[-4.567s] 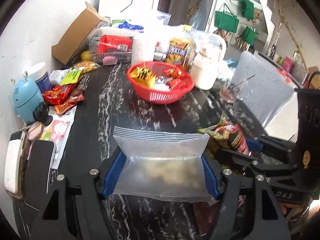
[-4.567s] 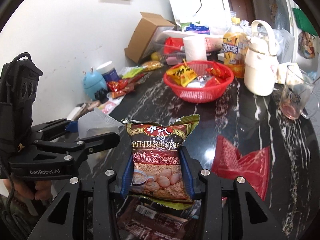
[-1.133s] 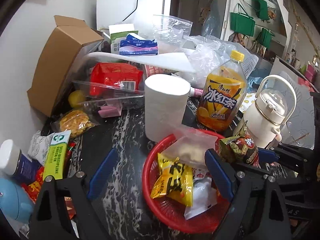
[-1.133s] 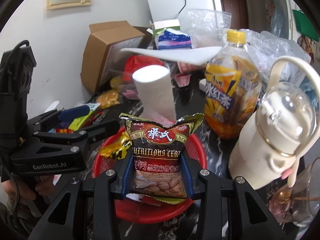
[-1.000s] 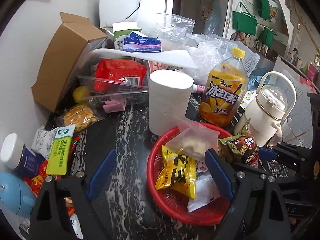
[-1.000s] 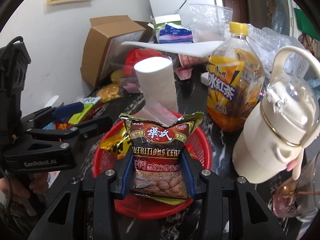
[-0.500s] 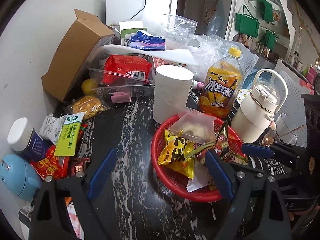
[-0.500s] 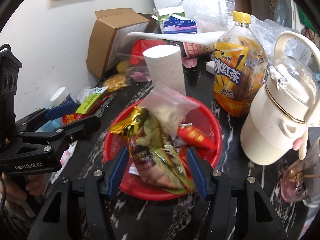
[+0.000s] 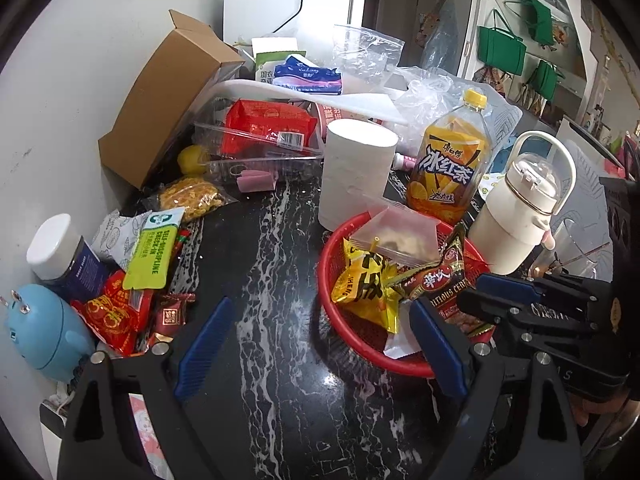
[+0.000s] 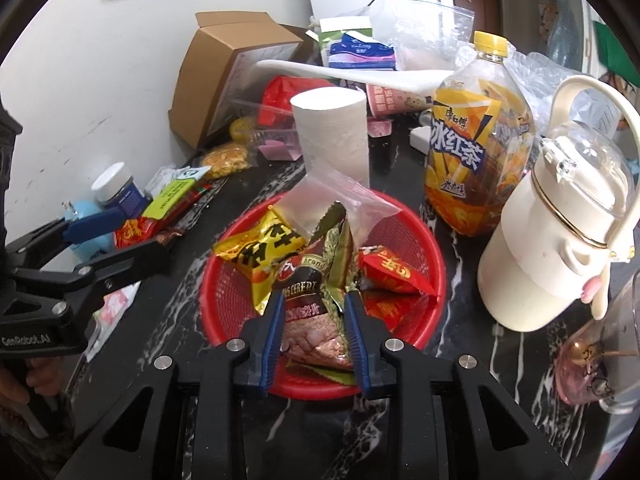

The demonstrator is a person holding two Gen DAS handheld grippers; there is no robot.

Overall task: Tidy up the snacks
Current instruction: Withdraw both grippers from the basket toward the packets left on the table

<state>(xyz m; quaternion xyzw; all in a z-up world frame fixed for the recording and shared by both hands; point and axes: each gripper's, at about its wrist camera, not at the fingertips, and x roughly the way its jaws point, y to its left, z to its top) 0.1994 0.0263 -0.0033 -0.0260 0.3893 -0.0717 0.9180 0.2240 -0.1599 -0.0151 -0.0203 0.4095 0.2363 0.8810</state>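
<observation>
A red basket [image 10: 424, 240] on the black marble table holds a yellow packet [image 10: 264, 248], a red packet [image 10: 392, 272], a clear zip bag [image 10: 336, 196] and a brown cereal packet [image 10: 304, 292]. My right gripper [image 10: 314, 300] reaches into the basket. Its jaws are closing, and the blue pads pinch the crumpled cereal packet between them. In the left wrist view the right gripper [image 9: 472, 292] comes in from the right over the basket [image 9: 332, 248]. My left gripper [image 9: 320, 308] stands open and holds nothing above the table left of the basket. The cereal packet [image 9: 436, 280] leans on the basket's right side.
Behind the basket stand a toilet roll [image 9: 356, 172], an iced tea bottle [image 9: 448, 164] and a cream flask [image 9: 520, 208]. A cardboard box [image 9: 160, 100] and clear trays crowd the back. Loose snack packets [image 9: 116, 312] and a blue gadget [image 9: 44, 328] lie at the left edge. A glass mug [image 10: 600, 364] sits right.
The right gripper opened and dropped the cereal packet into the basket, then closed on it again. The left gripper drew back from the basket, leaving the zip bag inside.
</observation>
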